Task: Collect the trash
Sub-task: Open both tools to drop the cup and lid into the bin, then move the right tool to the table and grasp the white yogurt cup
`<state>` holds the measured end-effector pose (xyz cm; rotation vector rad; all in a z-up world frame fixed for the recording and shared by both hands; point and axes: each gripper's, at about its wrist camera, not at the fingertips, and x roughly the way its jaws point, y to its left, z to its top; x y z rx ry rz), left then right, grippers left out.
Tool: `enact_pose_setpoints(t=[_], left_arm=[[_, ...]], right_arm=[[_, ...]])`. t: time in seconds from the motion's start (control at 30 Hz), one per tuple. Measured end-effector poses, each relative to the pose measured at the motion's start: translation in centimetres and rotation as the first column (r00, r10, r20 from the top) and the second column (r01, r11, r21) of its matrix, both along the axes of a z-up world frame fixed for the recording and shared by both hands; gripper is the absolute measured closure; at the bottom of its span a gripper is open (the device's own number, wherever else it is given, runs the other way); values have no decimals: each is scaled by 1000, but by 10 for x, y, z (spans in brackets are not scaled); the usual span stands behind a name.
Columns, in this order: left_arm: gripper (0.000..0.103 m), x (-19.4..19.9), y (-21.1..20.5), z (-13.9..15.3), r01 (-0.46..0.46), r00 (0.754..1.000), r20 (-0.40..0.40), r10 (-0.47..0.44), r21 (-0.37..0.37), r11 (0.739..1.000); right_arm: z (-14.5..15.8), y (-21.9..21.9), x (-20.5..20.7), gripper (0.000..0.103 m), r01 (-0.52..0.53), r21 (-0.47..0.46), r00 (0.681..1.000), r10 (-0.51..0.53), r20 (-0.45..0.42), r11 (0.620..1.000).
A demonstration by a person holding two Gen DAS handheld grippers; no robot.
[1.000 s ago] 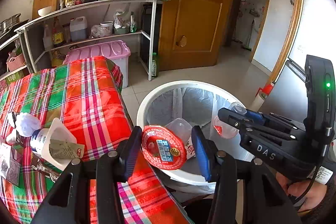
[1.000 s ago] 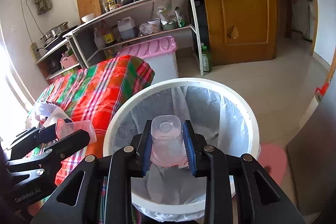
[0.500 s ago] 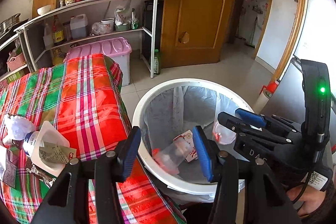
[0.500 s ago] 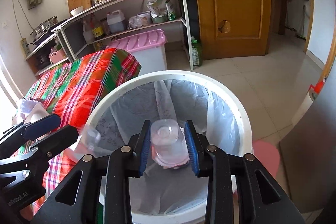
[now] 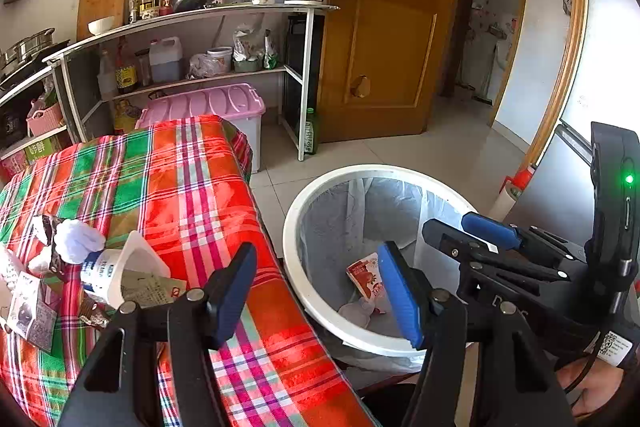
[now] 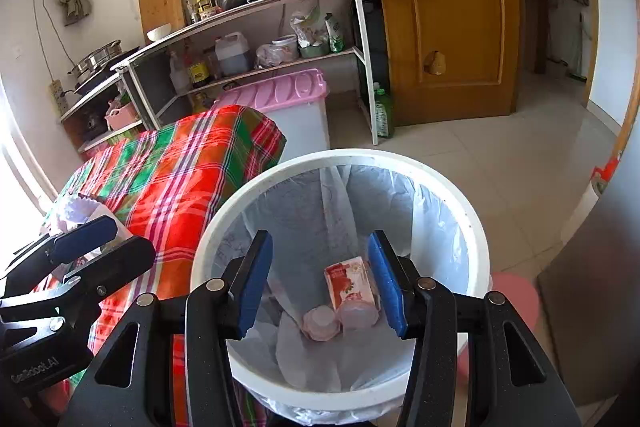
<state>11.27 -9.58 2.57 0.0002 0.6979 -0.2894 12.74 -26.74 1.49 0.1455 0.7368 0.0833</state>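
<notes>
Now both claws — left claw [image 5: 316, 291], right claw [image 6: 320, 283] — opening, empty, over bin [image 6: 400, 167].

In the left wrist view, the blue pad [image 5: 400, 297] of the left gripper's finger hid part of the red carton [image 5: 362, 273] in the bin [image 5: 320, 311], and the bin's near rim lay behind the gripper bodies. The wrappers [image 5: 28, 311] on the plaid cloth [image 5: 180, 187] were cut off by the left edge, their print too small to read. The person's hand [image 5: 592, 385] was cut off at the lower right corner.
</notes>
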Motion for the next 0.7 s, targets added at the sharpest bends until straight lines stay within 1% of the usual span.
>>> enact_pose_setpoints(t=[0.17, 0.3, 0.37, 0.53, 0.6, 0.7], left_arm=[[37, -11, 25, 4, -47, 999, 11, 47, 2, 999], [36, -22, 53, 8, -106, 994, 31, 106, 2, 994], [36, -28, 67, 10, -139, 989, 49, 138, 8, 990], [35, -36, 106, 12, -222, 974, 54, 221, -2, 975], [34, -41, 120, 11, -242, 969, 61, 241, 3, 970], [34, -45, 141, 10, -283, 957, 61, 283, -6, 959]], right_arm=[[8, 15, -7, 52, -29, 11, 999, 29, 24, 1000], [15, 34, -10, 52, -81, 28, 996, 80, 46, 996], [17, 47, -11, 52, -115, 31, 992, 114, 53, 993], [18, 77, -10, 52, -180, 37, 982, 178, 63, 983], [16, 87, -8, 52, -204, 42, 978, 201, 62, 978], [14, 102, -6, 49, -235, 42, 971, 232, 59, 971]])
